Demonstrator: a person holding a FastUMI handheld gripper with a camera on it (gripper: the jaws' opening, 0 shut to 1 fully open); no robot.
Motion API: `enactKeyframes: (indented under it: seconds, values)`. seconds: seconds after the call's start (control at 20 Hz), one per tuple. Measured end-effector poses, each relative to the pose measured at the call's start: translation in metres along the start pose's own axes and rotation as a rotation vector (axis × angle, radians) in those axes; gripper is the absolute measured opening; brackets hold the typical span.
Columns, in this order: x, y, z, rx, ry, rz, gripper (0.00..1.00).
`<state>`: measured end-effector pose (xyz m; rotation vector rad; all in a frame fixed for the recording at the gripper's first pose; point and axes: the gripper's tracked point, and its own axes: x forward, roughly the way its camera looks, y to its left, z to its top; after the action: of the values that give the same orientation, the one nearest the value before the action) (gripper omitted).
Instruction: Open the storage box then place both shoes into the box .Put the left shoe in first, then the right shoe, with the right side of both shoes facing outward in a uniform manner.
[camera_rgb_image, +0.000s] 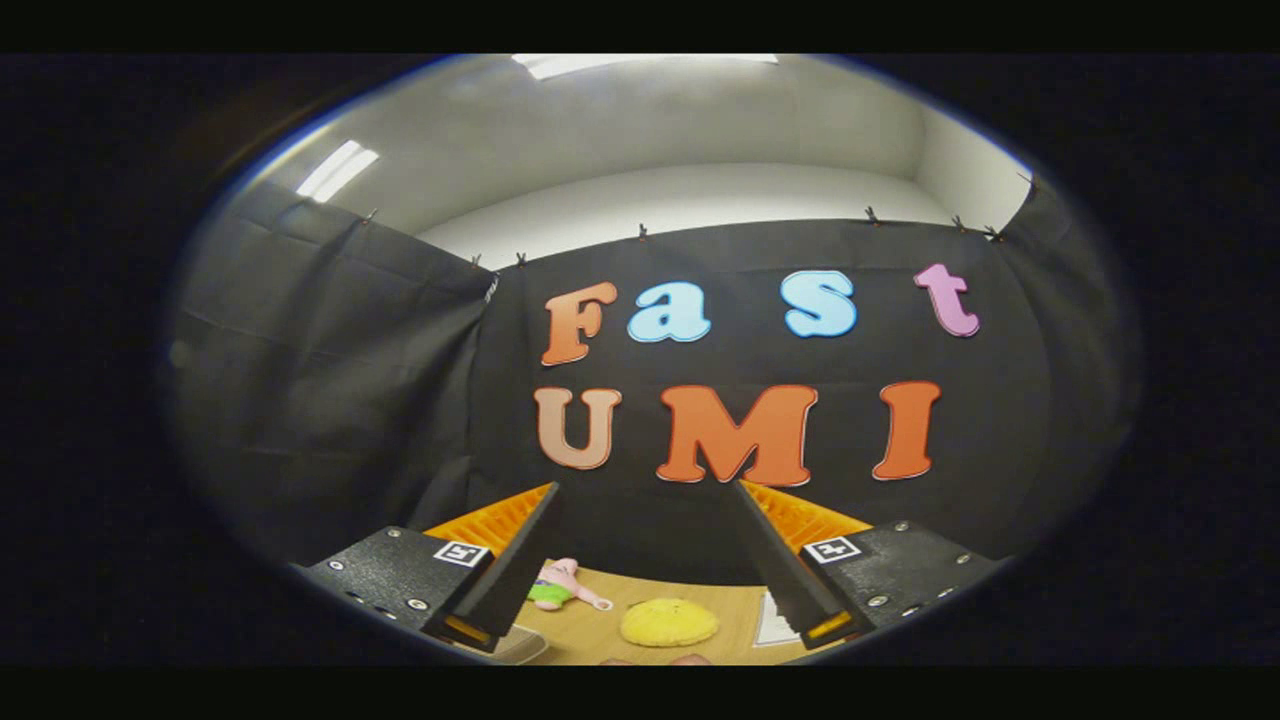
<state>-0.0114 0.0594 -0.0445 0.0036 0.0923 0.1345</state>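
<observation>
I hold the gripper (645, 560) tilted upward, so its camera looks mostly at the black cloth wall (330, 380) of the booth and a pale ceiling (650, 130) above it. The jaws stand wide apart with nothing between them, each finger rising from below and leaning inward toward the wall. Low down, between and just beyond the fingers, I see a strip of wooden table (590, 630). On it lies a yellow, rounded soft thing (669, 622), roughly midway between the fingers, and to its left, close to the left finger, a small pink and green plush toy (560, 585). A white sheet or card (773, 622) shows beside the right finger, and a pale, clear-looking edge (520, 645) sits under the left finger; I cannot tell what that is. I see no storage box and no shoes from this angle, so I cannot say which way they lie from the jaws or how the shoes' long axes run. My judgement is that the task has not begun: the box is unopened as far as I can tell. The relation that matters now is the pitch of the gripper, which points well above the table. I judge the next move calls for tipping it down until the box comes ahead of the jaws.
</observation>
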Motion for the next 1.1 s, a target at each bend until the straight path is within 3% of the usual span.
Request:
enactKeyframes:
  seconds: [0.2,0.5,0.95,1.1]
  values:
    - [0.000,0.028,-0.057,0.099,0.195,0.076,0.98]
    - [-0.022,0.077,-0.149,0.355,0.548,0.193,0.98]
    - [-0.070,0.106,-0.284,0.483,0.909,0.208,0.97]
    - [-0.086,0.131,-0.306,0.661,1.041,0.241,0.97]
